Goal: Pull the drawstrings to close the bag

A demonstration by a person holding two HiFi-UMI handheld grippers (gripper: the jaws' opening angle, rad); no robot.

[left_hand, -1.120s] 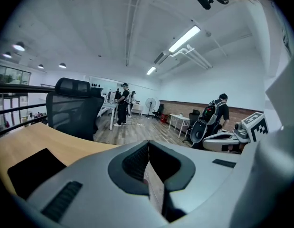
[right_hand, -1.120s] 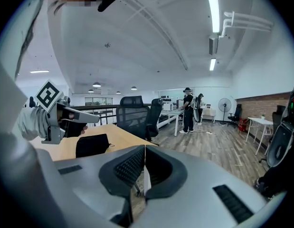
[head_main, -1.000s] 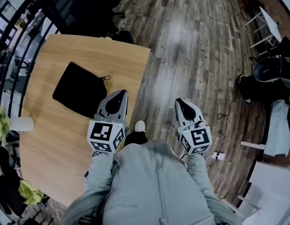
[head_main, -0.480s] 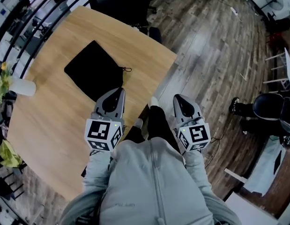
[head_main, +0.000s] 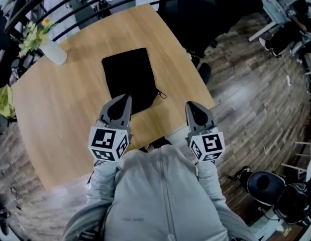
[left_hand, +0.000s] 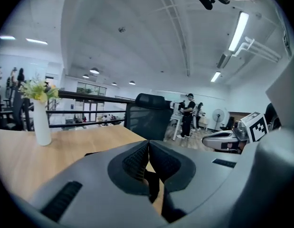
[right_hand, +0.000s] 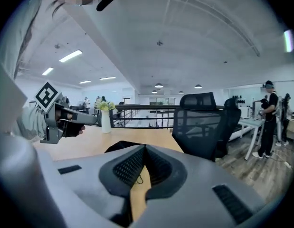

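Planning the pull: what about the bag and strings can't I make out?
Bag mouth: head view, near edge partly under the left gripper; open or shut unclear.
Drawstring: head view, one small loop shows; any second too small or hidden.
Both gripper views: own jaws hide most of the bag.

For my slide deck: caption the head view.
Left gripper and right gripper, both shut and empty, held near the black drawstring bag lying flat on the wooden table.

An open office: mesh desk chair (right_hand: 200, 120), wooden table (head_main: 60, 109), ceiling strip lights (left_hand: 240, 30).
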